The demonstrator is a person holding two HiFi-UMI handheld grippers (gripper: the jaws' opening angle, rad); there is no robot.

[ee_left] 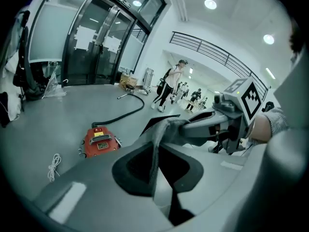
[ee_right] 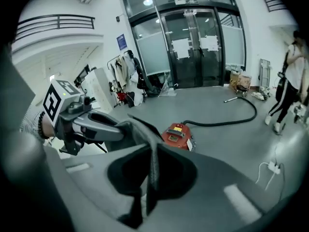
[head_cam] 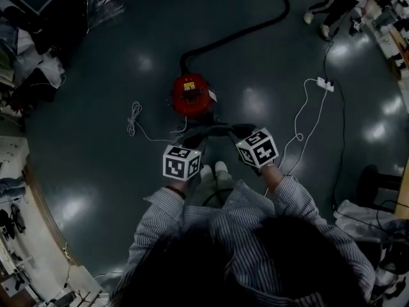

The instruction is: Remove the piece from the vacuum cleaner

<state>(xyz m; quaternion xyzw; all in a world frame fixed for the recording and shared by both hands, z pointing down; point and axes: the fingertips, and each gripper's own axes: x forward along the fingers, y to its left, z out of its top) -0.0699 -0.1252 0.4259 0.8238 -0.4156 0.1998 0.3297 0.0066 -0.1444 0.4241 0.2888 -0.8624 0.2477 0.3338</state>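
Observation:
A dark grey fabric piece (head_cam: 214, 132) hangs stretched between my two grippers, above the floor and just in front of the red vacuum cleaner (head_cam: 192, 94). My left gripper (ee_left: 157, 151) is shut on one edge of the fabric piece (ee_left: 161, 129). My right gripper (ee_right: 153, 163) is shut on the other edge of the fabric piece (ee_right: 137, 129). In the head view the left gripper (head_cam: 197, 138) and right gripper (head_cam: 238, 133) stand close together, jaws pointing toward each other. The vacuum cleaner (ee_left: 100, 140) (ee_right: 177, 134) sits on the floor with its black hose (head_cam: 243, 34) attached.
A white cord (head_cam: 134, 117) lies coiled left of the vacuum. A white power strip (head_cam: 324, 84) with cable lies to the right. A person (head_cam: 335, 2) stands at the far right; clothes and bags (head_cam: 29, 62) line the left wall. Glass doors (ee_right: 193, 47) stand behind.

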